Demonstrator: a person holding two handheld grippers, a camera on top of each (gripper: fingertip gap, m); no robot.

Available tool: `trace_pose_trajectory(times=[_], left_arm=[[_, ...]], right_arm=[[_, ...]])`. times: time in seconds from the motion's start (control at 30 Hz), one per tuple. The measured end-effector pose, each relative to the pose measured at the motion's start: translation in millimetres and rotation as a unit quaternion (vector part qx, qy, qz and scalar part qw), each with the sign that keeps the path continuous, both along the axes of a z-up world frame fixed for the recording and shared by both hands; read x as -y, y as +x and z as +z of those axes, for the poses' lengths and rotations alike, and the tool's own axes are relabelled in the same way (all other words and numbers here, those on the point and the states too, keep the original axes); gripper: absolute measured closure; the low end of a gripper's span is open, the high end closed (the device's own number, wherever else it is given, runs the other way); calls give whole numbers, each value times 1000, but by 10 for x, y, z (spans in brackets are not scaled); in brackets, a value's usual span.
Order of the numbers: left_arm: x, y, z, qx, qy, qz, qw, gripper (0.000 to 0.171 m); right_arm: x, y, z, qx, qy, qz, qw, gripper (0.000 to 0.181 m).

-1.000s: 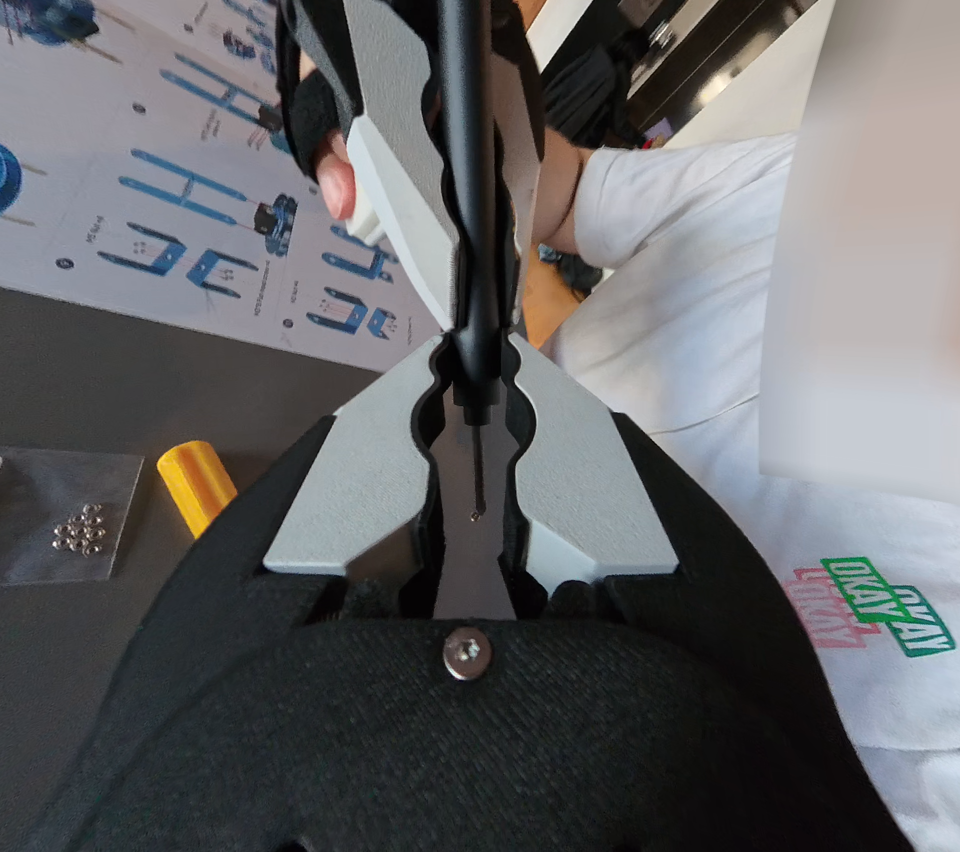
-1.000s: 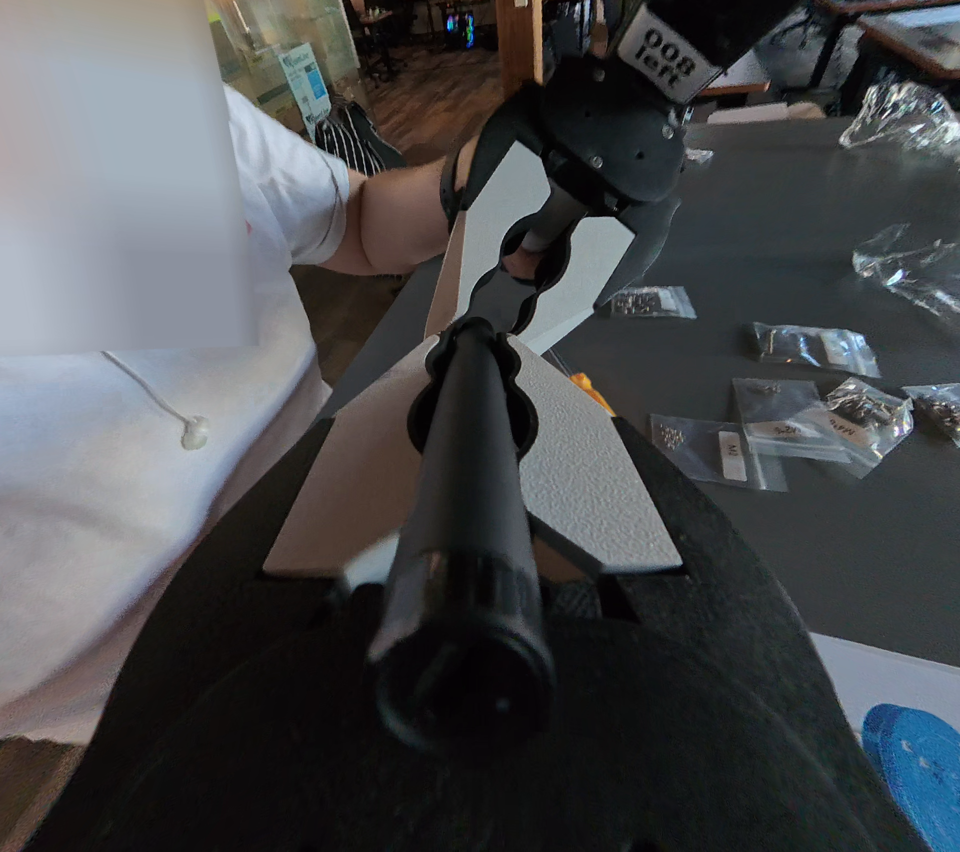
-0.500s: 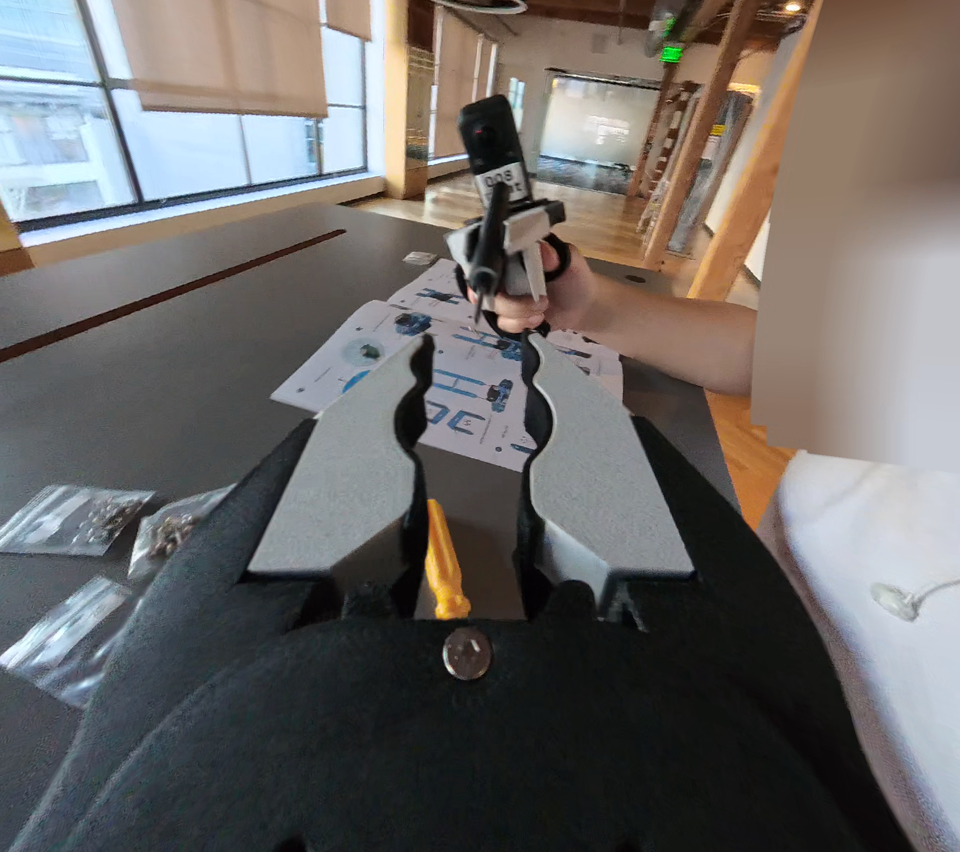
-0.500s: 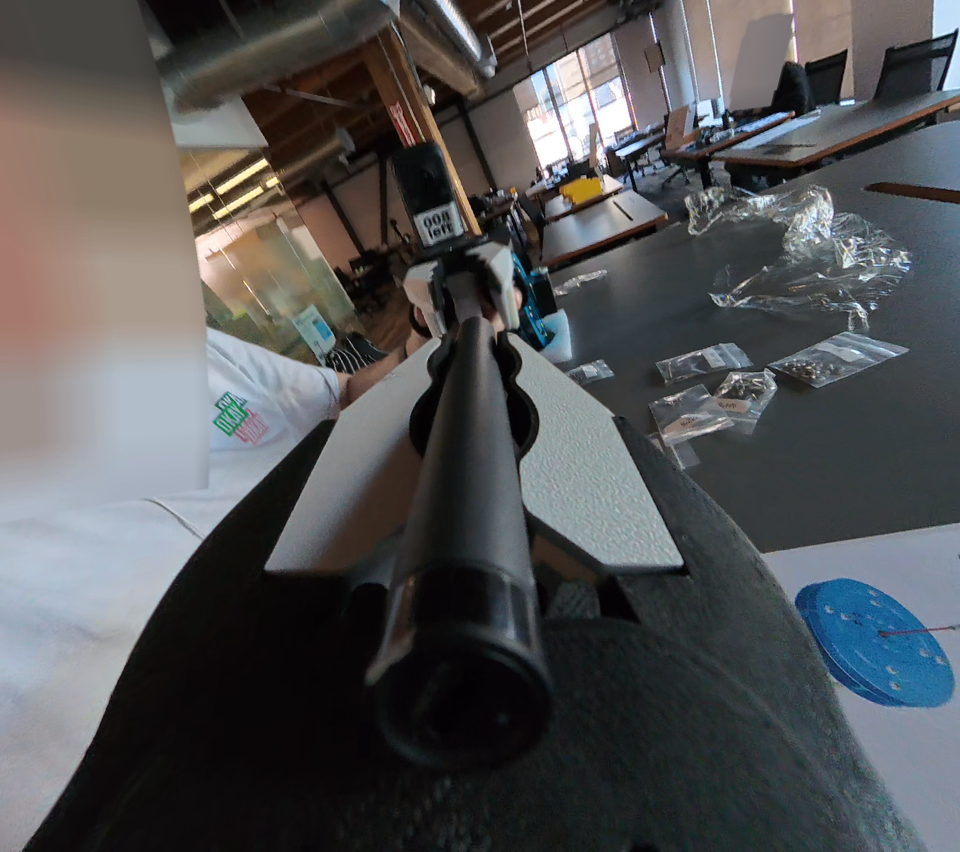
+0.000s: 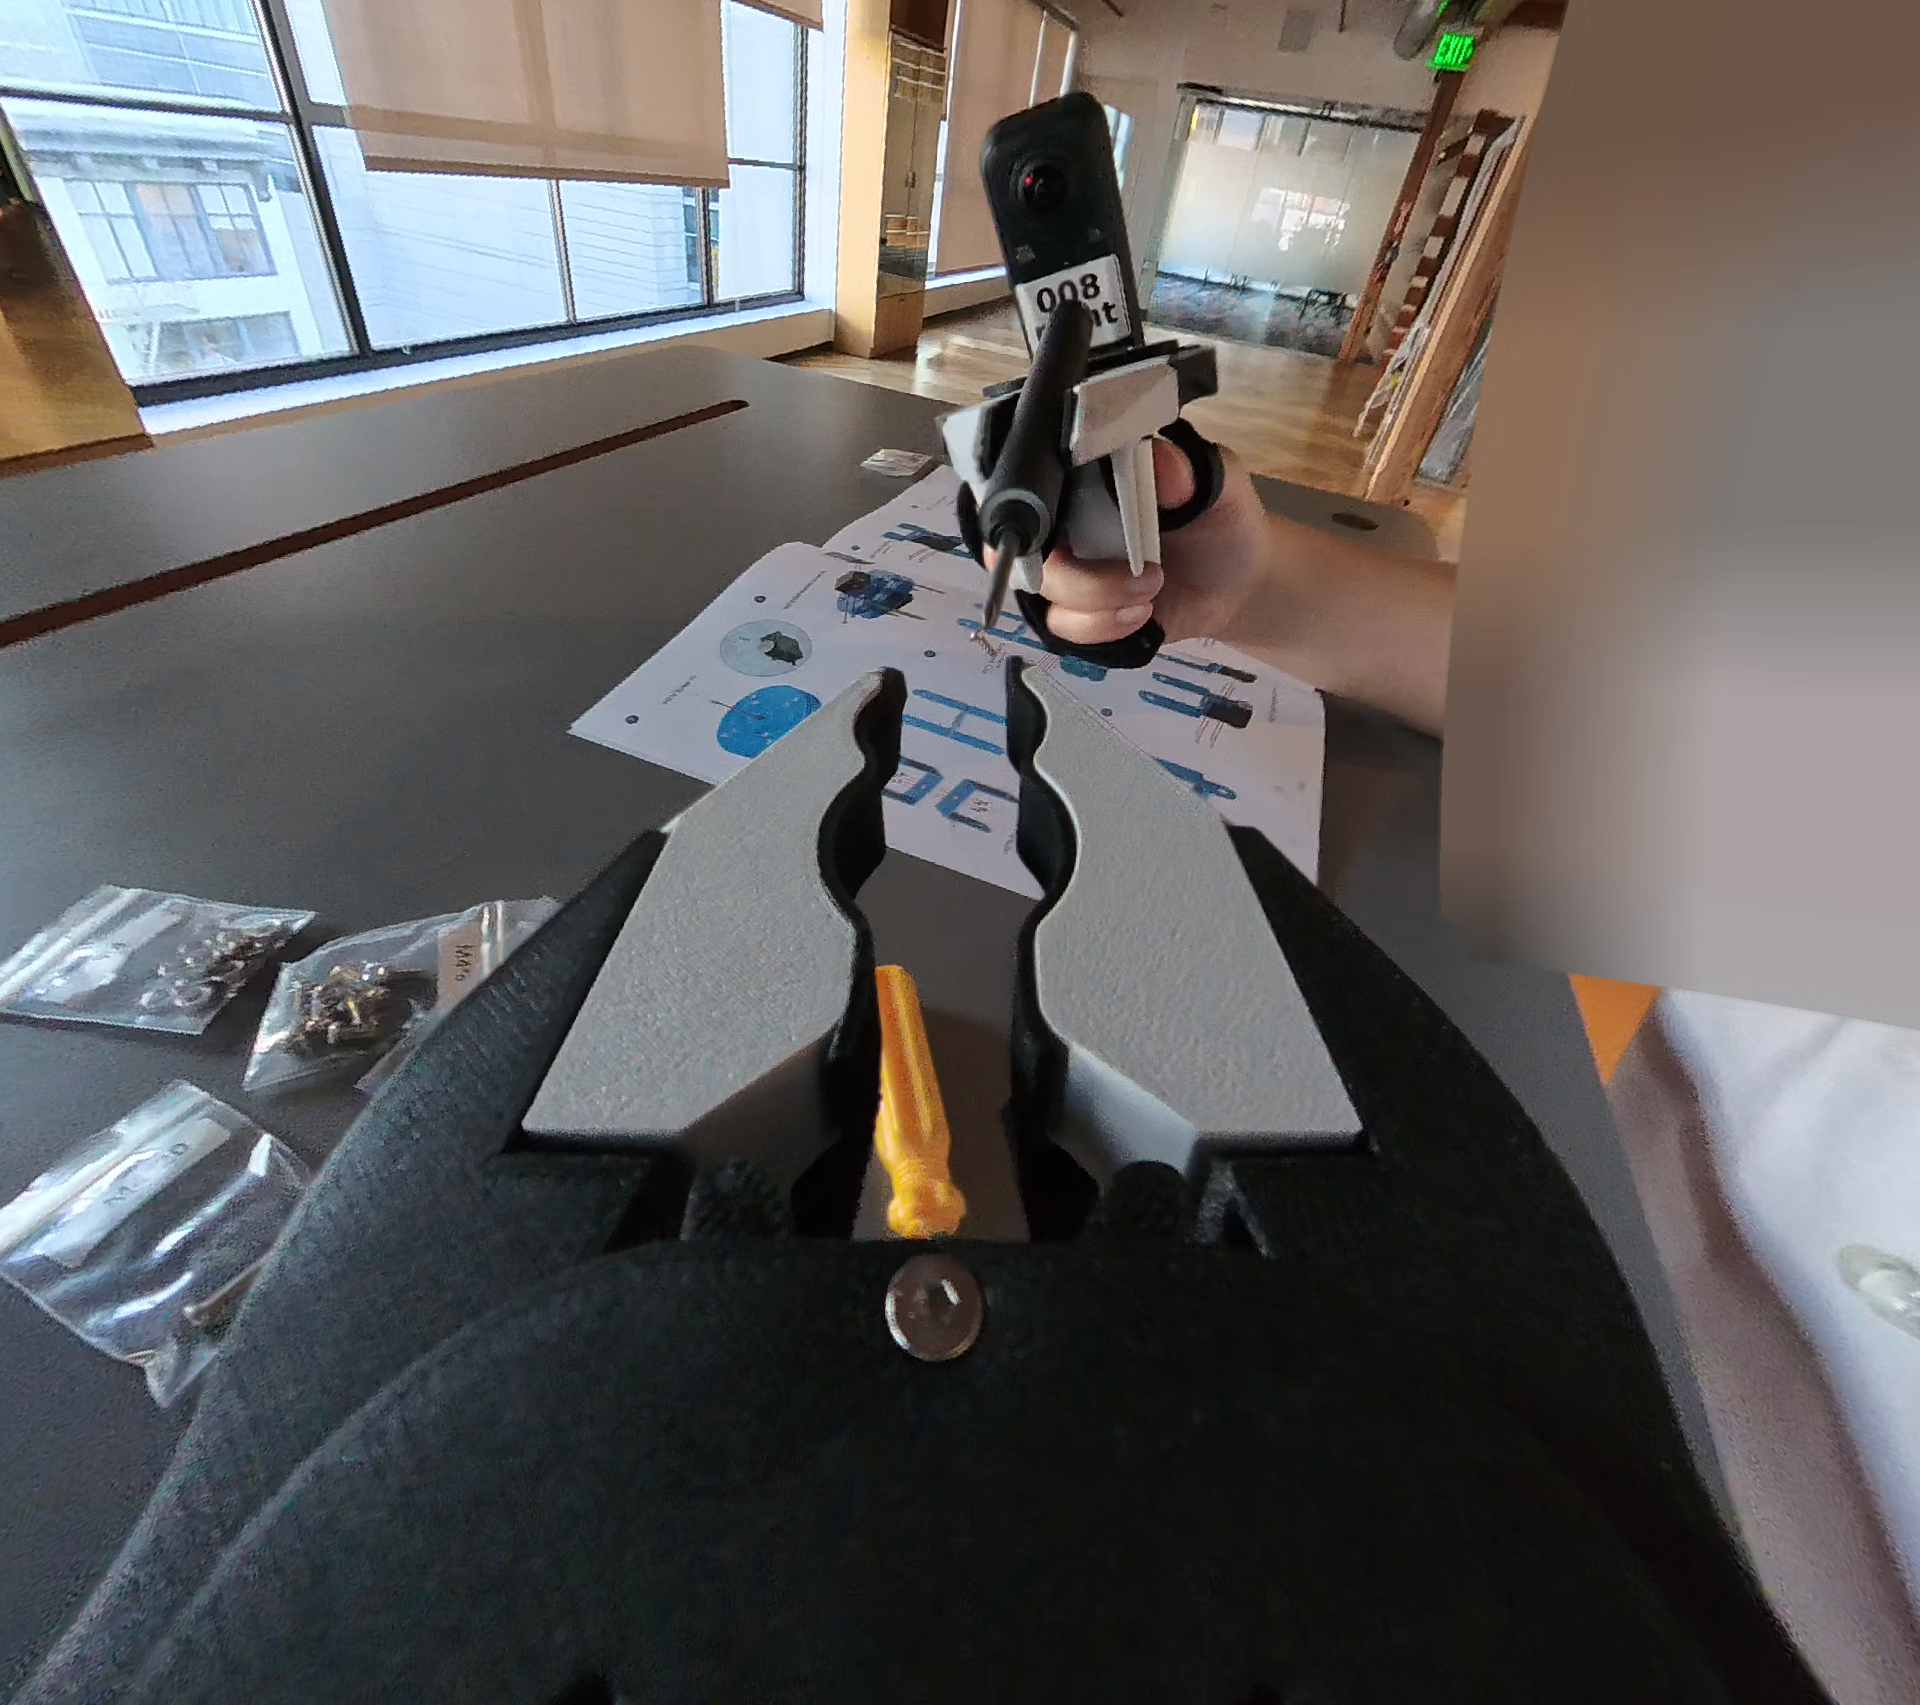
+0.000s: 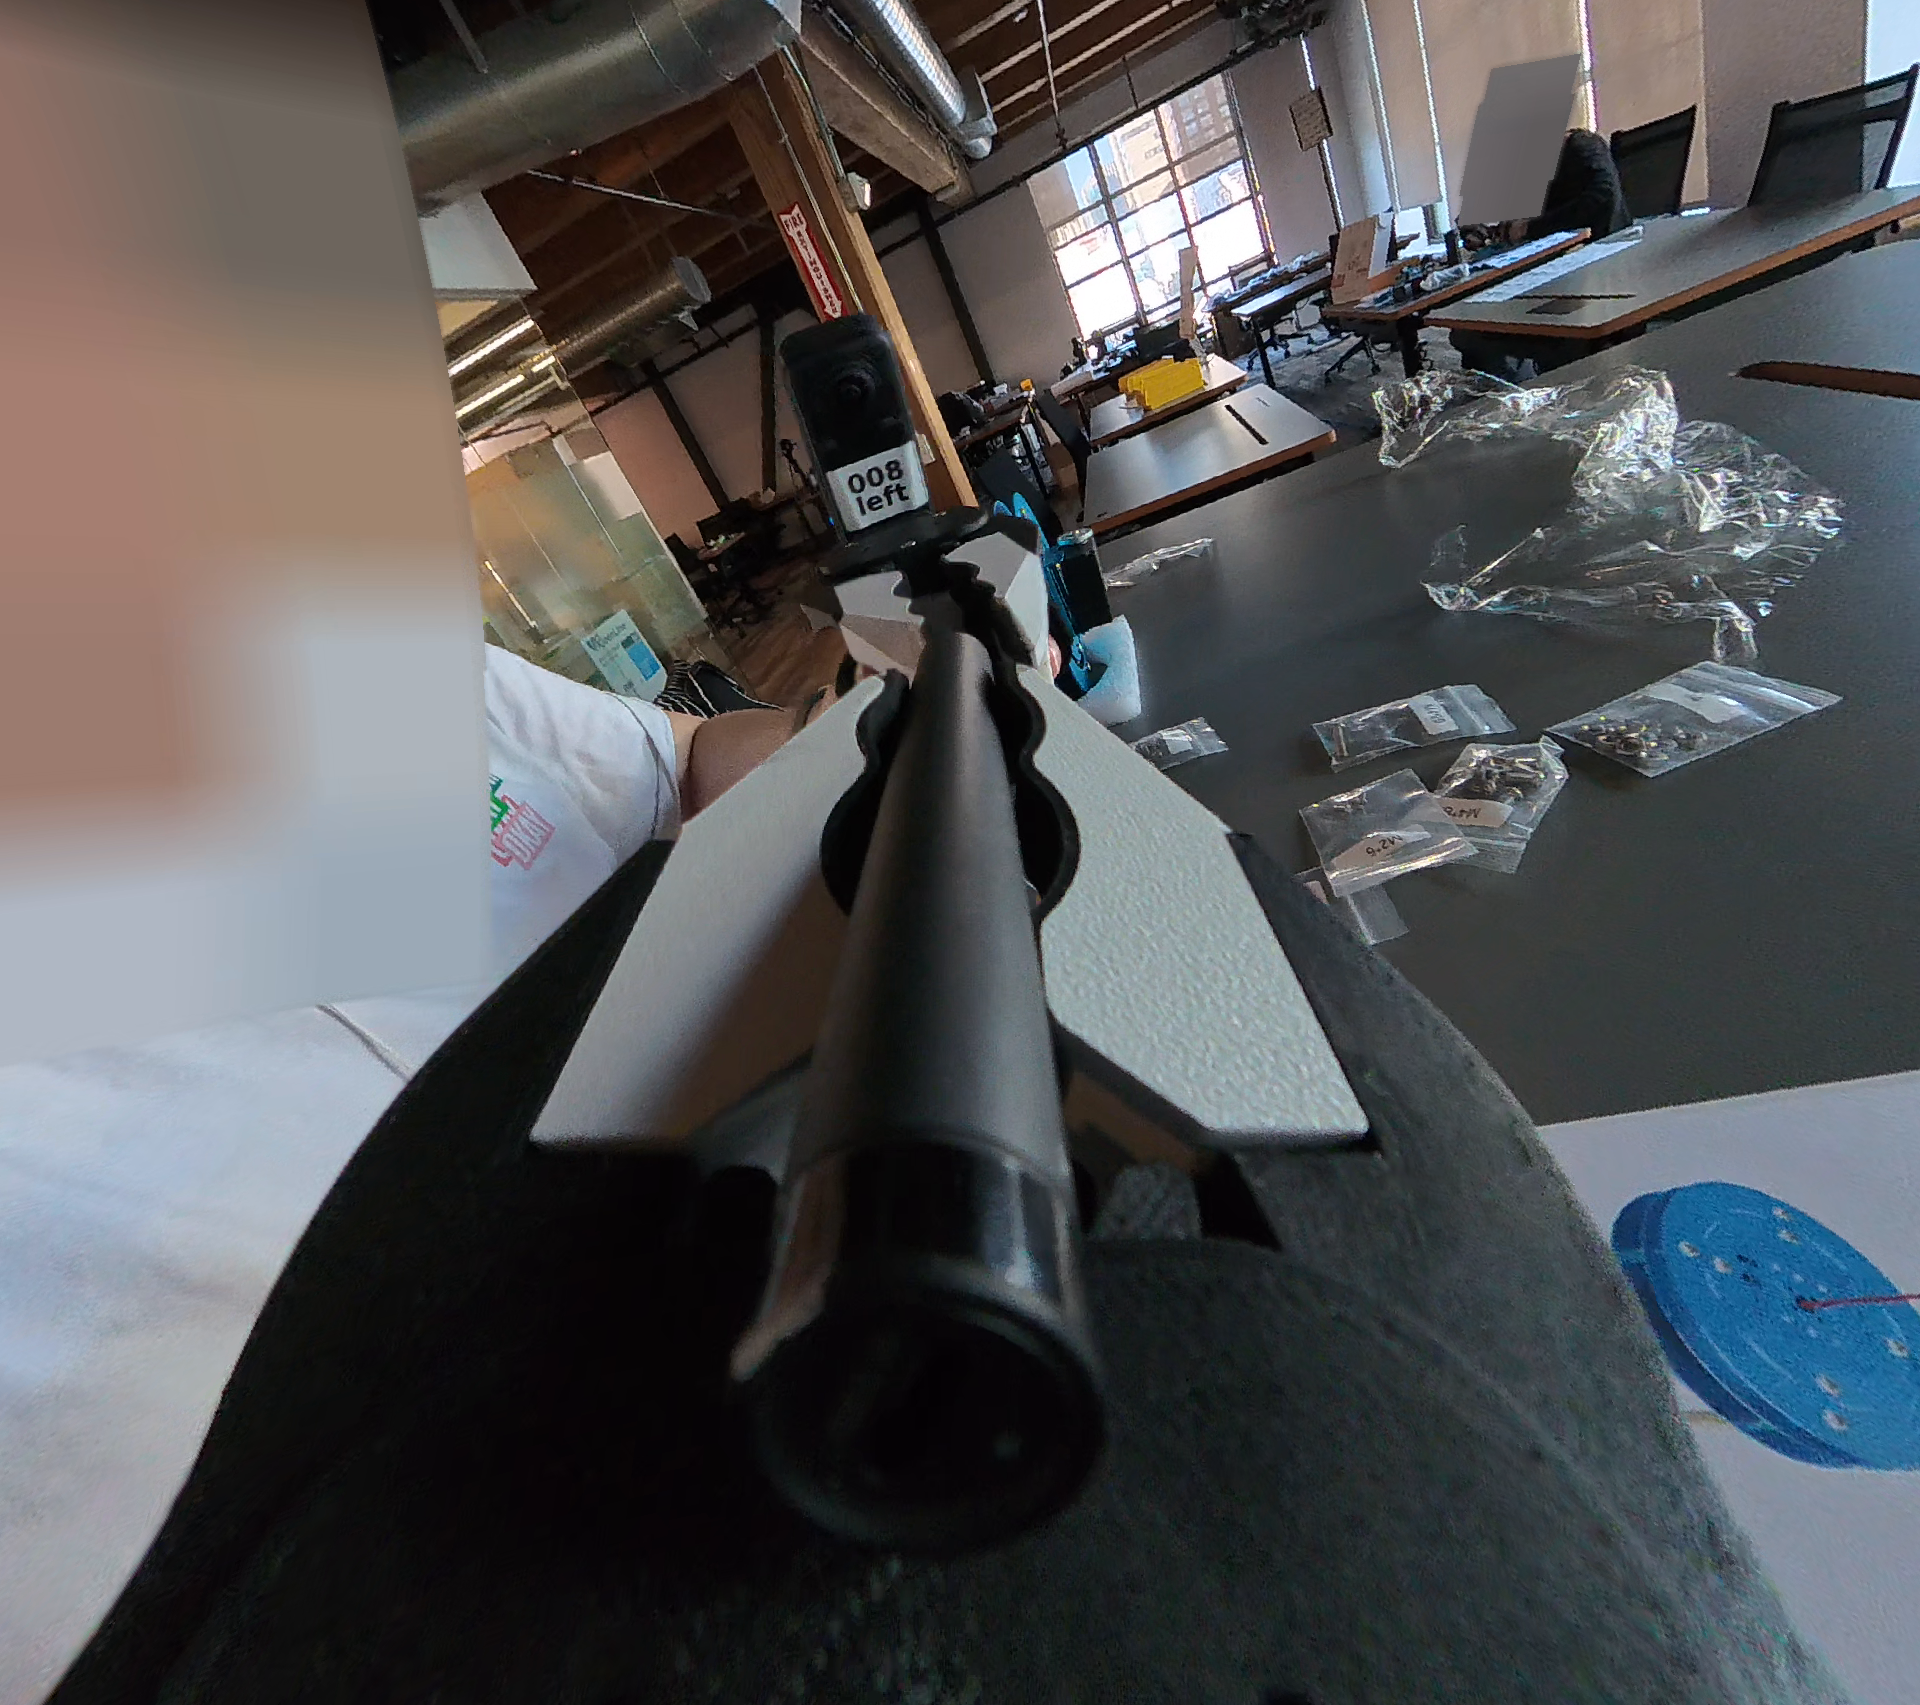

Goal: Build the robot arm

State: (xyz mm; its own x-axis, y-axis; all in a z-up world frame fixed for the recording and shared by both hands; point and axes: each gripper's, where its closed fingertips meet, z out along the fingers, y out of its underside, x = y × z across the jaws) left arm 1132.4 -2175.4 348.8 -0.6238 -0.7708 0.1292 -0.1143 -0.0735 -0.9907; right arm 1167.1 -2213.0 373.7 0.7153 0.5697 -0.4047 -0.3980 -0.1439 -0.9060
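My left gripper [image 5: 951, 689] is spread, nothing between the fingers, held above the dark table [image 5: 312, 720]. Through the gap I see a yellow screwdriver handle [image 5: 909, 1105] lying on the table below, not touched by either finger.

My right gripper [image 6: 951, 699] is clamped on a black screwdriver [image 6: 935, 980]; the handle runs lengthwise through the notches of both fingers, butt end toward the camera, tip pointing forward past the fingertips. In the left wrist view that screwdriver [image 5: 1029, 450] tilts down, its thin bit hanging over the printed instruction sheet [image 5: 831, 679], with a small screw [image 5: 980, 635] at the tip. Cannot tell whether it touches the paper.

Small clear bags of hardware [image 5: 343, 1001] lie left of my left gripper. Crumpled clear plastic wrap [image 6: 1621, 512] lies farther off on the table.
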Motion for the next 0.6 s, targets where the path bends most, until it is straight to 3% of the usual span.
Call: trace_pose_trajectory(times=[0.13,0.23,0.37,0.6], left_arm=[[-2,-12,-8,-24,-28,-14,999,149],[21,-38,29,-25,-50,-28,998,160],[5,-44,51,-31,-76,-36,996,161],[25,-52,56,-28,-70,-39,996,162]], right_arm=[[-6,-7,5,38,21,-17,999,165],[5,-39,43,72,43,-28,996,165],[23,-63,76,89,57,-31,994,165],[14,-76,47,95,54,-28,994,165]])
